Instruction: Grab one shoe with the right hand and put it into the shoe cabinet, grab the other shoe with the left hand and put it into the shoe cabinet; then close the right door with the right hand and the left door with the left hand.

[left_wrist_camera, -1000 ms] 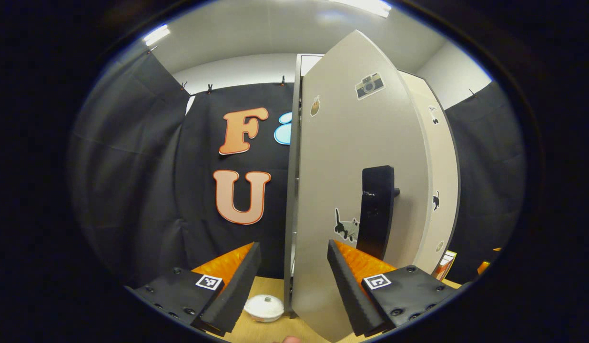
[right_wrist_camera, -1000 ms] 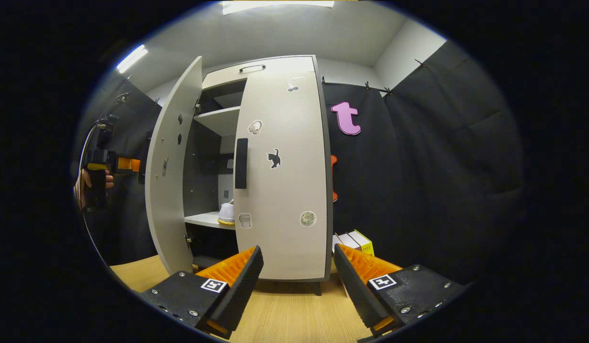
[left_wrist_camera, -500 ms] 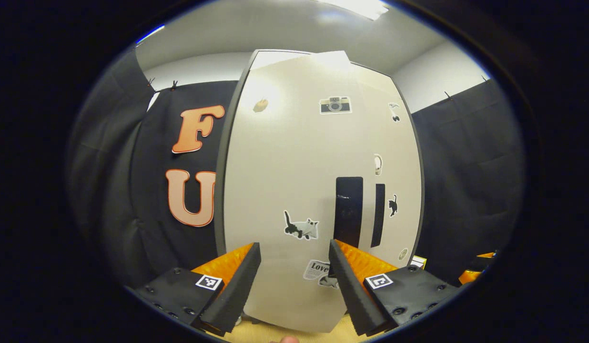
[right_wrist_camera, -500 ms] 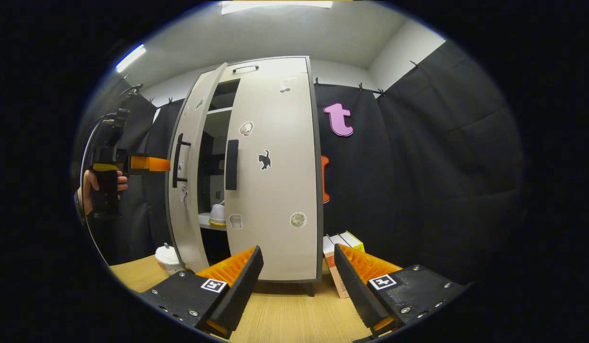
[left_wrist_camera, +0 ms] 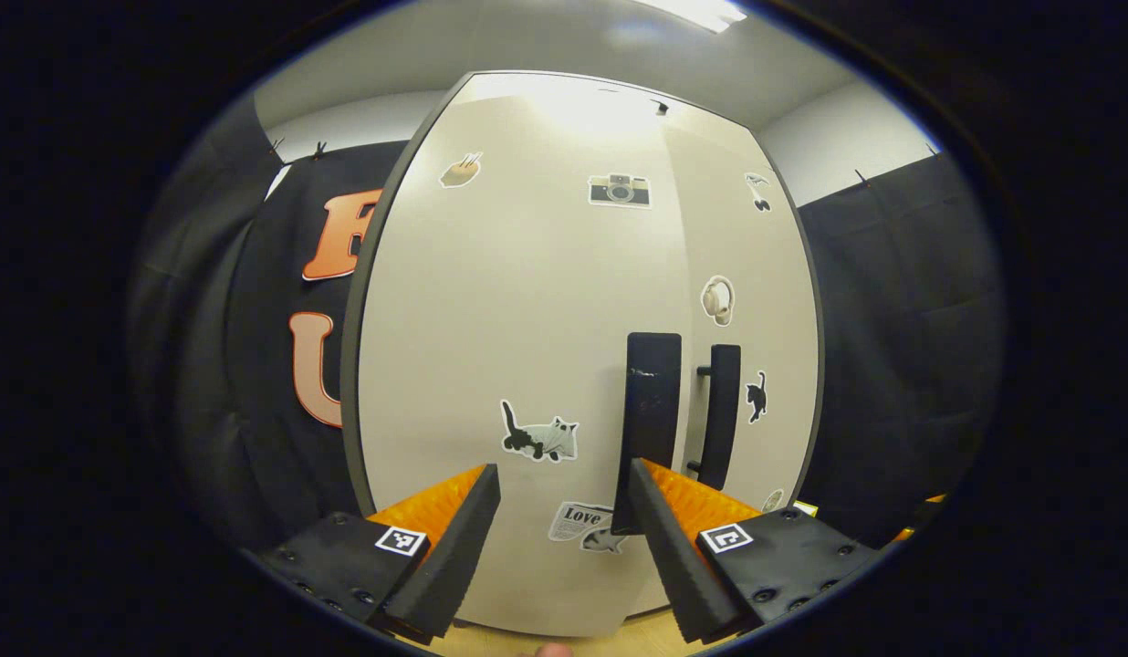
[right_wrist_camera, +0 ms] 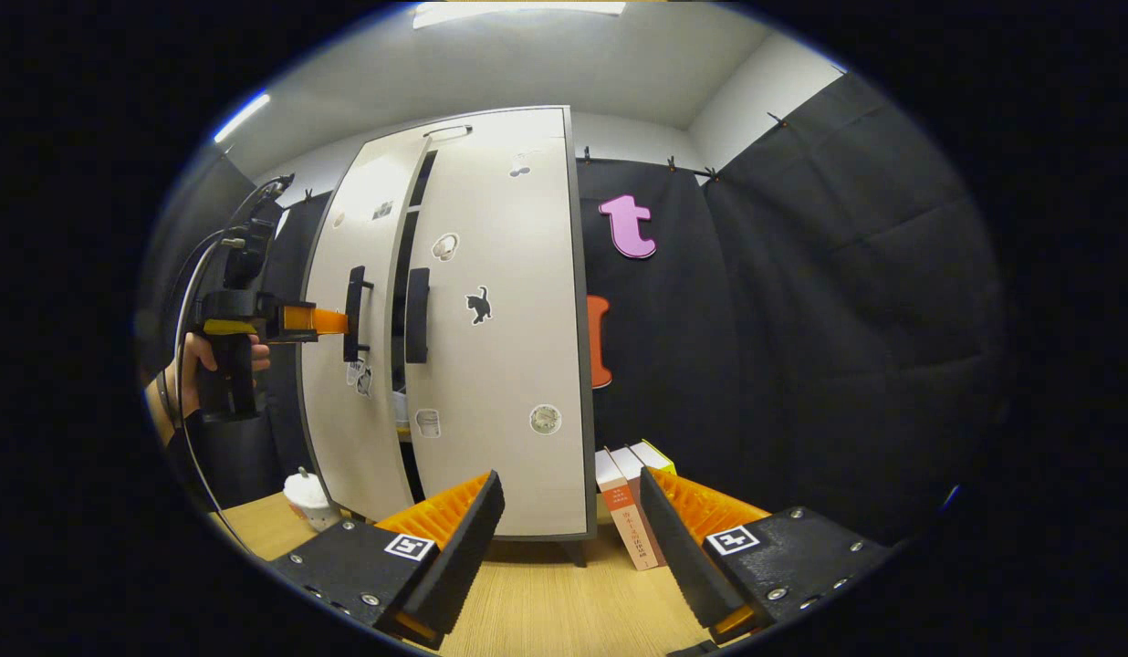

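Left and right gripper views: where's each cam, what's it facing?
Left gripper view: rides the left gripper, close up, facing the left door; own open fingers at bottom.
Right gripper view: rides the right gripper, farther back, facing the cabinet; own open fingers, plus the hand holding the left gripper.
Shared: both doors' handles.

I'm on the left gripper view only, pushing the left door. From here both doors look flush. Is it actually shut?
Observer: Not quite. In the right gripper view a dark gap shows between the left door and the right door.
Operator: Where is my gripper on it?
Observer: The left gripper has its fingertips at the left door's handle; whether they touch it, I cannot tell.
Operator: Is the other gripper in the way?
Observer: No. The right gripper is open, back from the cabinet, above the wooden floor.
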The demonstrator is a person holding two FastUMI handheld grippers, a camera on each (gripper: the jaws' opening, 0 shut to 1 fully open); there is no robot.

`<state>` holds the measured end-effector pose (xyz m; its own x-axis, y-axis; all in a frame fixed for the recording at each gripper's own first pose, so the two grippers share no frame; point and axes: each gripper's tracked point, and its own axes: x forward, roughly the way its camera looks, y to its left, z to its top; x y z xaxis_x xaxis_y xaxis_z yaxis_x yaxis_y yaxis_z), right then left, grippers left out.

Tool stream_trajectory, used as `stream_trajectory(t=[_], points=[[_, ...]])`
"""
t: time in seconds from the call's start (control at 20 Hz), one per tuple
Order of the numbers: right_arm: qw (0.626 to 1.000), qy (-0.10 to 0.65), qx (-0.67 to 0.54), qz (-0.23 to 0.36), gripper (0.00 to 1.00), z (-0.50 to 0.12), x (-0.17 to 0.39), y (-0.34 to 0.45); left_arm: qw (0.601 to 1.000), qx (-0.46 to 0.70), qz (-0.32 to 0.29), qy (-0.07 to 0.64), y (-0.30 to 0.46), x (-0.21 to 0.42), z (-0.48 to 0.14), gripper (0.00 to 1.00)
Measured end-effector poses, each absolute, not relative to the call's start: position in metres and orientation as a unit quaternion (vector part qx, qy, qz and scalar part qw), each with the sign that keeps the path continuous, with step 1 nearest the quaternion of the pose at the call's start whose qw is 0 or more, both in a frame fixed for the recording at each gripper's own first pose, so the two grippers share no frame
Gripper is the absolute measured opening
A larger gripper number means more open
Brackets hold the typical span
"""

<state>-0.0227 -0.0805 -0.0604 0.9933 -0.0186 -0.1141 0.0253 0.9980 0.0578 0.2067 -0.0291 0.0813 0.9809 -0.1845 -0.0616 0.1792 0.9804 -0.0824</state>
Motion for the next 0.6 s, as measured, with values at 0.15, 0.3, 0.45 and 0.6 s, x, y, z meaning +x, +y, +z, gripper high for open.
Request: stream_trajectory(t=[0.15, 0.3, 0.45, 0.6], points=[[0.998, 0.056, 0.028, -0.015, 0.92, -0.059, -0.022, -0.085, 0.995, -0.040, -0.088, 0.033, -0.032, 0.215, 0.078, 0.93], [0.998, 0.055, 0.029, -0.019, 0.92, -0.058, -0.022, -0.089, 0.996, -0.030, -0.084, 0.031, -0.037, 0.223, 0.079, 0.93], [0.998, 0.055, 0.031, -0.021, 0.93, -0.058, -0.022, -0.089, 0.996, -0.031, -0.083, 0.031, -0.038, 0.230, 0.077, 0.94], [0.998, 0.055, 0.028, -0.020, 0.93, -0.057, -0.026, -0.090, 0.995, -0.044, -0.083, 0.032, -0.037, 0.234, 0.075, 0.93]])
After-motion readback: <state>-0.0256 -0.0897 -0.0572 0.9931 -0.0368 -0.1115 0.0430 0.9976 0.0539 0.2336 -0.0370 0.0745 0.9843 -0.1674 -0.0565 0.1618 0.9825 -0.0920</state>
